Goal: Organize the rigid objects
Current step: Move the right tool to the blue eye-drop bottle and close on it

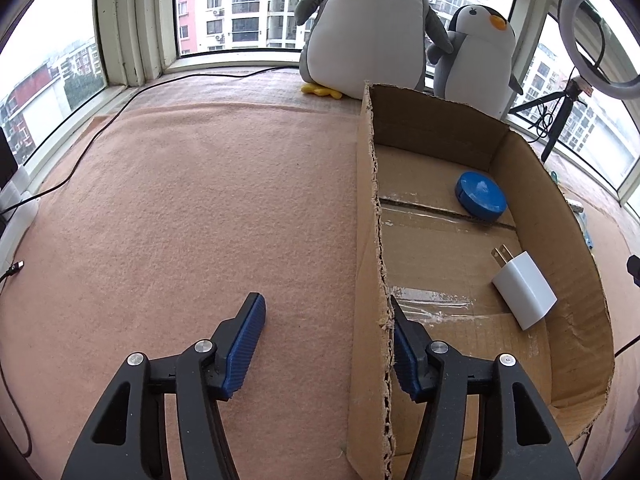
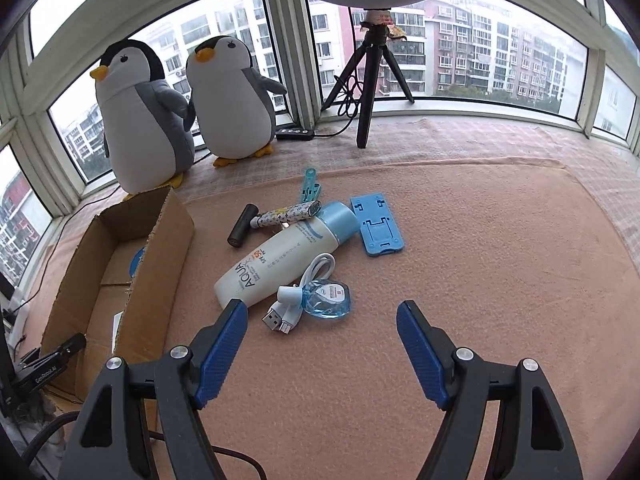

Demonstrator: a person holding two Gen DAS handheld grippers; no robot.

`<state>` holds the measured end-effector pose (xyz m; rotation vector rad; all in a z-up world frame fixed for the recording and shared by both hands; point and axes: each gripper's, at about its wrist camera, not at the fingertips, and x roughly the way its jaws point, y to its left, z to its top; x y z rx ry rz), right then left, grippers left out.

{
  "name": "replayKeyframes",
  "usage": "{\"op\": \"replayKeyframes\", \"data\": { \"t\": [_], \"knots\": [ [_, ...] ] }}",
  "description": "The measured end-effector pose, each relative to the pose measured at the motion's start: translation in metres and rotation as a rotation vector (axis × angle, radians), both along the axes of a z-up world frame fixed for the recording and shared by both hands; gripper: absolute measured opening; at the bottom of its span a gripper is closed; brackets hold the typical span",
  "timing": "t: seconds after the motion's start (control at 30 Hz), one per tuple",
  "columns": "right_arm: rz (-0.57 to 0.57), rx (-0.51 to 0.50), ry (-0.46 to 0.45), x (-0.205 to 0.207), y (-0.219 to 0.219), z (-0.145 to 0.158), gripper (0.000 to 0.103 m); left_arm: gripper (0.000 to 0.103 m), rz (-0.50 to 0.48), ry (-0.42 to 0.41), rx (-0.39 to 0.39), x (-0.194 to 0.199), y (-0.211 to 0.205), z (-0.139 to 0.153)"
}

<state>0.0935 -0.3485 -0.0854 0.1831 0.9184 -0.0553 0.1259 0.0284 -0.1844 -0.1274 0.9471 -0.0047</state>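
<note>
The cardboard box (image 1: 556,184) sits open-topped on the peach blanket (image 1: 192,208), with a blue round tin (image 1: 480,197) near its far end and a white plug charger (image 1: 525,290) lying flat, prongs aimed toward the far-left wall. The left gripper (image 1: 326,344) is spread wide, straddling the box's near-left wall, one finger outside, one inside. Beside the box lies a loose heap: a white sunscreen bottle (image 2: 280,258) with a pale blue cap, long axis running from near-left to far-right, cap away, reading "AQUA" and "50"; a white USB cable (image 2: 298,300); a clear blue case (image 2: 327,298); a blue phone stand (image 2: 376,225); a patterned shaver (image 2: 266,220). The right gripper (image 2: 320,312) hangs wide apart, empty, just short of the cable.
</note>
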Motion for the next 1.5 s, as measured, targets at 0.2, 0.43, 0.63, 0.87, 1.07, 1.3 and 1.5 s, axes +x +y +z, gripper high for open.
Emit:
{"op": "replayKeyframes", "data": {
  "t": [0.2, 0.43, 0.63, 0.87, 1.07, 1.3, 1.5],
  "knots": [
    [0.03, -0.06, 0.049, 0.018, 0.011, -0.023, 0.073, 0.062, -0.006, -0.004, -0.004, -0.001, 0.0, -0.002],
    [0.026, -0.04, 0.09, 0.031, 0.01, -0.037, 0.073, 0.062, -0.007, -0.006, 0.0, -0.001, -0.001, -0.002],
    [-0.02, -0.021, 0.123, 0.042, 0.007, -0.044, 0.073, 0.062, -0.008, -0.007, 0.003, -0.001, -0.001, -0.002],
    [-0.042, 0.059, 0.129, 0.045, -0.001, -0.052, 0.073, 0.062, -0.007, -0.008, 0.002, -0.002, -0.002, -0.002],
    [-0.036, 0.102, 0.11, 0.04, -0.002, -0.05, 0.053, 0.062, -0.008, -0.008, 0.002, -0.002, -0.002, -0.002],
    [-0.034, 0.108, 0.1, 0.038, -0.004, -0.05, 0.053, 0.062, -0.009, -0.008, 0.002, -0.002, 0.0, -0.001],
    [-0.035, 0.094, 0.086, 0.032, -0.007, -0.046, 0.053, 0.062, -0.009, -0.009, 0.004, -0.002, 0.0, -0.001]
  ]
}}
